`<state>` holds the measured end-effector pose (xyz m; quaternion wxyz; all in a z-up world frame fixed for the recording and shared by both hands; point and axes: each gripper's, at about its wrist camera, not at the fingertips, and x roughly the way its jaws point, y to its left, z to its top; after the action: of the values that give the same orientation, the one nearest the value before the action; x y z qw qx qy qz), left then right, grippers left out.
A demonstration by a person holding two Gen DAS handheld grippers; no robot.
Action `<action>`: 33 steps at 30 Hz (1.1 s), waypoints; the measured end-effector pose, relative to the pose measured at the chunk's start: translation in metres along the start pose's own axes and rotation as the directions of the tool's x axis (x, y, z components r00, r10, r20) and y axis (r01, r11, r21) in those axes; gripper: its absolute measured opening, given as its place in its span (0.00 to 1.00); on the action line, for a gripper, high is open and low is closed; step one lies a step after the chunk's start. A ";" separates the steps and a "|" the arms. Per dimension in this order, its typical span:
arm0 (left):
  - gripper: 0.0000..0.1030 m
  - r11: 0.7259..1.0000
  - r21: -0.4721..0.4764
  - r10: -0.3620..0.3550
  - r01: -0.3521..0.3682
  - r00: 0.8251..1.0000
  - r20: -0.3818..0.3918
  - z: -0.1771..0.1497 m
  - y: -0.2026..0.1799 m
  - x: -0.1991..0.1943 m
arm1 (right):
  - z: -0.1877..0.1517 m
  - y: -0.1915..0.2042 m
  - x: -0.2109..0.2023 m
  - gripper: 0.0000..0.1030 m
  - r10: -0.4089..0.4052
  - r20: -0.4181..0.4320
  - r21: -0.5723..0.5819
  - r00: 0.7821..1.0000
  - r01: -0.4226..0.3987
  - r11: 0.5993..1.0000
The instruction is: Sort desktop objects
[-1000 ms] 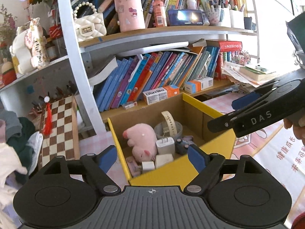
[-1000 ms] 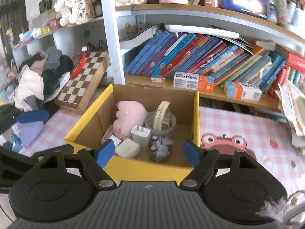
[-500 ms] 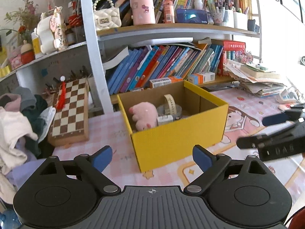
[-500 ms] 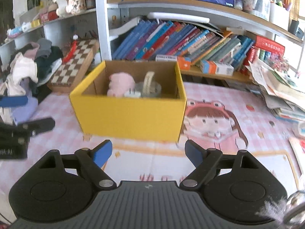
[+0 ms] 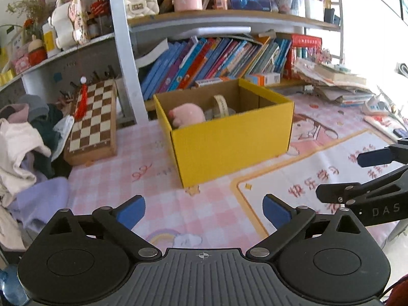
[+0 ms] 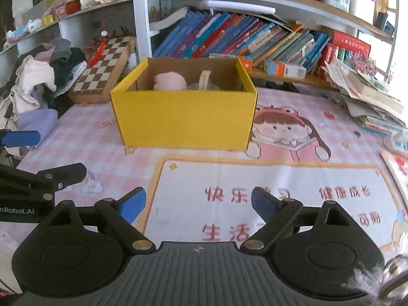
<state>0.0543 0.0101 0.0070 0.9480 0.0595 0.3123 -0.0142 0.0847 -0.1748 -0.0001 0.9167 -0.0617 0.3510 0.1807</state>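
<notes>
The box (image 6: 183, 117) sits on the table (image 6: 102, 153) straight ahead of the right tongs (image 6: 197, 204), ahead-right of the left tongs (image 5: 204, 211); both have just been opening, empty, neither clearly nearer

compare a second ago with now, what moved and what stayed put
Both tongs, left and right, pulled back from over the yellow box to the near side of the pink mat, their jaws just opening wider with nothing between them. Nothing was taken or let go. The box, the pink plush inside it and the chessboard stayed put.
</notes>
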 end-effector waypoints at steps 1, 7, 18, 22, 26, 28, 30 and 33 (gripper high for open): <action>0.97 1.000 0.001 -0.002 0.002 1.000 -0.007 -0.002 0.000 0.000 | -0.002 0.002 -0.001 0.89 -0.003 -0.002 -0.005 1.000 0.003 1.000; 0.97 1.000 -0.012 -0.008 0.008 1.000 -0.007 -0.008 0.004 -0.004 | -0.007 0.011 -0.006 0.90 -0.017 0.003 -0.016 1.000 0.017 1.000; 0.98 0.999 -0.020 -0.028 0.028 1.000 -0.014 -0.012 0.009 -0.005 | -0.008 0.016 -0.007 0.90 -0.030 -0.012 -0.004 0.999 0.030 1.000; 0.98 0.999 -0.026 -0.036 0.035 0.999 -0.024 -0.016 0.011 -0.005 | -0.011 0.018 -0.006 0.90 -0.027 -0.026 0.002 0.999 0.027 1.000; 0.98 0.999 -0.023 -0.038 0.038 0.999 -0.028 -0.018 0.012 -0.006 | -0.014 0.020 -0.006 0.90 -0.027 -0.034 0.009 0.999 0.028 1.000; 0.98 0.999 -0.020 -0.040 0.039 0.999 -0.033 -0.019 0.012 -0.006 | -0.015 0.020 -0.006 0.90 -0.028 -0.038 0.014 0.999 0.029 0.999; 0.99 0.999 -0.016 -0.040 0.039 0.998 -0.038 -0.020 0.011 -0.006 | -0.017 0.020 -0.006 0.90 -0.029 -0.042 0.020 0.999 0.030 0.999; 0.99 0.999 -0.010 -0.042 0.041 0.998 -0.044 -0.021 0.011 -0.006 | -0.019 0.020 -0.006 0.90 -0.030 -0.048 0.027 0.998 0.031 0.999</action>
<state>0.0375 0.0233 -0.0053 0.9407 0.0488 0.3342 -0.0312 0.0609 -0.1621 -0.0096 0.9116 -0.0587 0.3740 0.1602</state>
